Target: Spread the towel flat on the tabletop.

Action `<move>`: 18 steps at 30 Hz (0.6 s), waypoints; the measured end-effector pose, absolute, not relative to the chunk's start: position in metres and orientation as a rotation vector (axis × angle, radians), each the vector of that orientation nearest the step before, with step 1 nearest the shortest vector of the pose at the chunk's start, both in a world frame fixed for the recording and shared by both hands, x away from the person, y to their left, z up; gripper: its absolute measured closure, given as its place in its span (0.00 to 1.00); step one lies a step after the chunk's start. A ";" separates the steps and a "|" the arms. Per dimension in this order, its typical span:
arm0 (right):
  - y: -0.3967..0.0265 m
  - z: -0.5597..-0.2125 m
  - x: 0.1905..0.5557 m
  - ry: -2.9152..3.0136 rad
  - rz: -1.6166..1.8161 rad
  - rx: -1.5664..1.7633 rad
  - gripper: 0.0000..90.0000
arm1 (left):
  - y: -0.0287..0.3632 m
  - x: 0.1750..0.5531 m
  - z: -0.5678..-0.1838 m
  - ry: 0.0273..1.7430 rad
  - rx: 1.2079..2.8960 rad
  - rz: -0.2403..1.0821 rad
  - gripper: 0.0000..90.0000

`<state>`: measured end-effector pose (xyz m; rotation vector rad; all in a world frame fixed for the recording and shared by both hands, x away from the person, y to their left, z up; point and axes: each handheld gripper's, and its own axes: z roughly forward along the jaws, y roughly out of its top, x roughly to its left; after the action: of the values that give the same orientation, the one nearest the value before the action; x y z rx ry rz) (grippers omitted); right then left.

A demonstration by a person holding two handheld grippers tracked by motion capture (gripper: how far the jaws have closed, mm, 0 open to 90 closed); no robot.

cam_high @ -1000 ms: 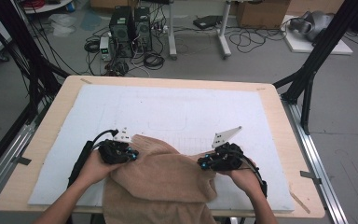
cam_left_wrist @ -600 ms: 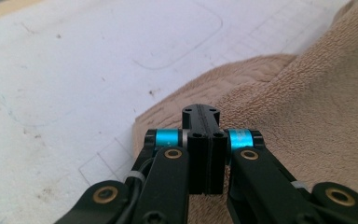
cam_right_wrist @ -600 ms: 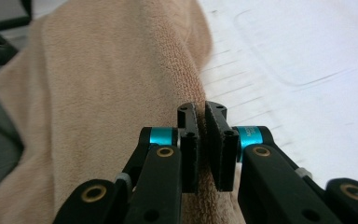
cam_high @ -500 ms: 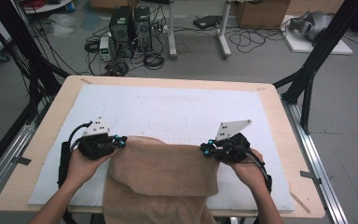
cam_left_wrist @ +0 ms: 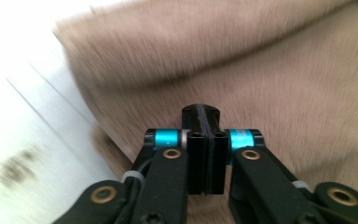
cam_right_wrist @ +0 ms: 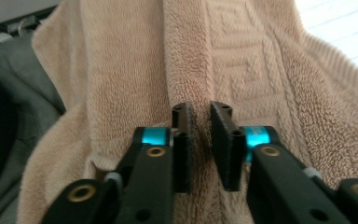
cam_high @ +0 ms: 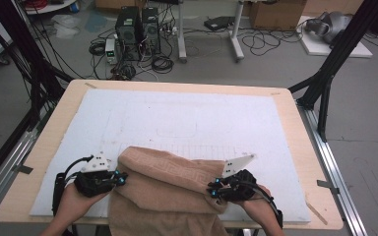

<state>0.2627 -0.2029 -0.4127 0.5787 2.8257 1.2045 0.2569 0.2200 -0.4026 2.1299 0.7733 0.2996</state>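
Observation:
A tan towel (cam_high: 172, 191) with a key-pattern band lies folded on the near part of the white board (cam_high: 187, 113) and hangs over the near table edge. My left gripper (cam_high: 119, 179) sits at the towel's left edge. In the left gripper view its jaws (cam_left_wrist: 200, 112) have just been opening but still look pressed together, with nothing between them and the towel (cam_left_wrist: 261, 70) behind. My right gripper (cam_high: 211, 191) is at the towel's right edge. Its jaws (cam_right_wrist: 200, 114) have just been opening and stand slightly apart over a towel (cam_right_wrist: 121, 70) crease, pads not pressing.
The wooden table (cam_high: 288, 105) frames the white board, with bare board beyond the towel. Black frame struts (cam_high: 325, 78) rise at the right and left. Computer towers (cam_high: 138, 24) and cables lie on the floor behind the table.
Both grippers spread apart, then drew back toward the near edge. The bunched towel was pulled out wide, and its patterned band now shows on top. The right jaws have parted.

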 end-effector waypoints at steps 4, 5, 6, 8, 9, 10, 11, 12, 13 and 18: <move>-0.209 -0.389 0.269 2.755 1.237 0.570 0.76 | 0.212 0.276 -0.377 0.726 2.081 0.334 0.79; -0.212 -0.384 0.273 2.733 1.234 0.585 0.73 | 0.209 0.282 -0.373 0.722 2.070 0.343 0.75; -0.214 -0.380 0.278 2.716 1.242 0.610 0.71 | 0.206 0.288 -0.369 0.722 2.069 0.365 0.70; -0.218 -0.378 0.291 2.688 1.226 0.670 0.68 | 0.200 0.302 -0.368 0.735 2.070 0.370 0.63; -0.219 -0.380 0.294 2.691 1.209 0.694 0.64 | 0.197 0.310 -0.371 0.741 2.085 0.370 0.60; -0.219 -0.385 0.300 2.698 1.189 0.739 0.57 | 0.194 0.315 -0.376 0.753 2.122 0.397 0.56; -0.219 -0.391 0.305 2.706 1.172 0.773 0.54 | 0.191 0.319 -0.381 0.776 2.151 0.404 0.53; -0.219 -0.396 0.307 2.714 1.161 0.796 0.53 | 0.189 0.324 -0.387 0.811 2.195 0.409 0.49; -0.219 -0.403 0.309 2.723 1.150 0.814 0.53 | 0.187 0.328 -0.394 0.828 2.239 0.418 0.44; -0.214 -0.435 0.305 2.730 1.157 0.835 0.69 | 0.189 0.332 -0.426 0.871 2.285 0.253 0.61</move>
<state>0.3049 -0.2139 -0.4350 0.8354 2.7302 1.1572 0.3318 0.1893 -0.4261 2.2846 0.8711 0.2533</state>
